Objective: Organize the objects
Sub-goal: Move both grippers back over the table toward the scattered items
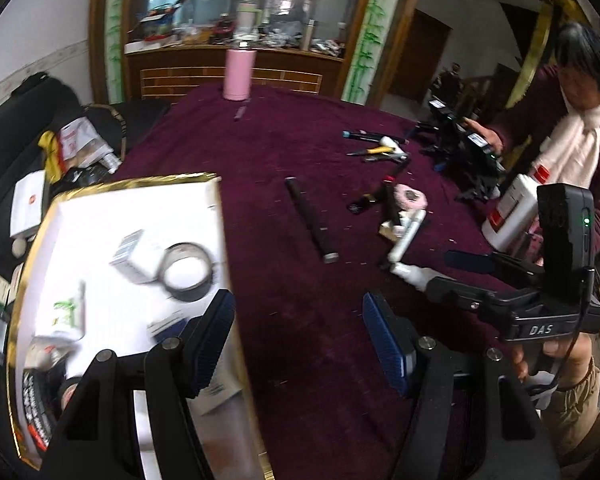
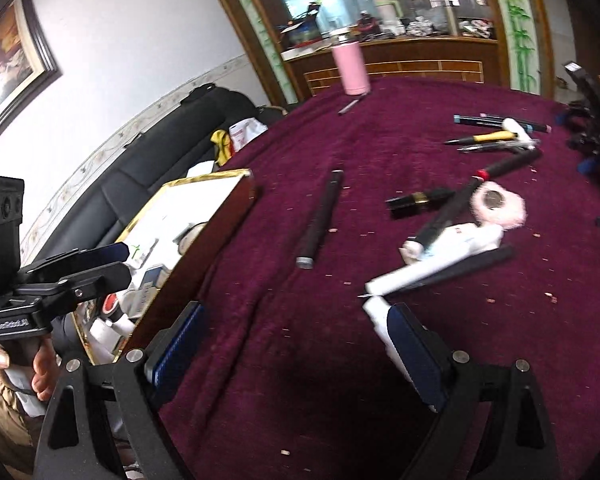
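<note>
A gold-rimmed white box (image 1: 140, 216) sits on the maroon table's left side and holds a tape roll (image 1: 188, 276), small cartons and tubes; it also shows in the right wrist view (image 2: 196, 200). My left gripper (image 1: 298, 340) is open and empty at the box's right edge. My right gripper (image 2: 296, 352) is open, its right pad next to a white tube (image 2: 380, 320). Loose items lie beyond: a long black stick (image 2: 320, 220), a white tube (image 2: 432, 264), a black lipstick (image 2: 416, 200), a pink puff (image 2: 500, 204), pens (image 2: 492, 136).
A pink bottle (image 1: 239, 74) stands at the table's far edge with a pen (image 1: 240, 112) before it. A second person in maroon (image 1: 572, 136) handles black grippers at the far right. A white bottle (image 1: 512, 212) stands at the right. A black sofa with clutter (image 1: 72, 148) lies left.
</note>
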Demonstrator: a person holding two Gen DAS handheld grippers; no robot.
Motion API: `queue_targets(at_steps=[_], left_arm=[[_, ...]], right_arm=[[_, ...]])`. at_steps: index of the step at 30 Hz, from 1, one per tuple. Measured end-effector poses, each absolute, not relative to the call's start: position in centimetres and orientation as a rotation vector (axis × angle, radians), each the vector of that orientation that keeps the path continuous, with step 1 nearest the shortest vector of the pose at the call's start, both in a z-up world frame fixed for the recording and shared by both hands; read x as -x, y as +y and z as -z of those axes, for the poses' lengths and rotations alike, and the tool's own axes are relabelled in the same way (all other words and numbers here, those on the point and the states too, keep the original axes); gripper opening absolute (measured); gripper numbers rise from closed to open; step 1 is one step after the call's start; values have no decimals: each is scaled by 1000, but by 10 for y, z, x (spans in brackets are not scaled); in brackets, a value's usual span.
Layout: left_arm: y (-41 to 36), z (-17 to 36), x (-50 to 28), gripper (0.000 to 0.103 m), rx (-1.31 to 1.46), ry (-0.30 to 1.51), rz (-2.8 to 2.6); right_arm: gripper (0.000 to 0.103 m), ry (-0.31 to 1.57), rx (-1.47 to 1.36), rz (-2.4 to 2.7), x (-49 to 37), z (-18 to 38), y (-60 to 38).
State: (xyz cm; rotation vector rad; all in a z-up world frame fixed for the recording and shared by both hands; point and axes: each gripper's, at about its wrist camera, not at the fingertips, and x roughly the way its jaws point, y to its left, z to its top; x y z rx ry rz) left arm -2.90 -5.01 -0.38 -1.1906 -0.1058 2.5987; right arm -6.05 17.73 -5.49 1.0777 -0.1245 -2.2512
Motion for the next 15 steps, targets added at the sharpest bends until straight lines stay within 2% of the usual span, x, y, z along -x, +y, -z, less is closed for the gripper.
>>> queue_targets(at_steps=[10, 15], left_arm=[[-1, 9, 43, 66, 1215, -7, -2525], [2, 11, 46, 66, 1224, -8, -2514]], right_arm=[[95, -151, -1108, 2289, 70, 59, 215], [94, -94, -1140, 2274, 74, 68, 223]])
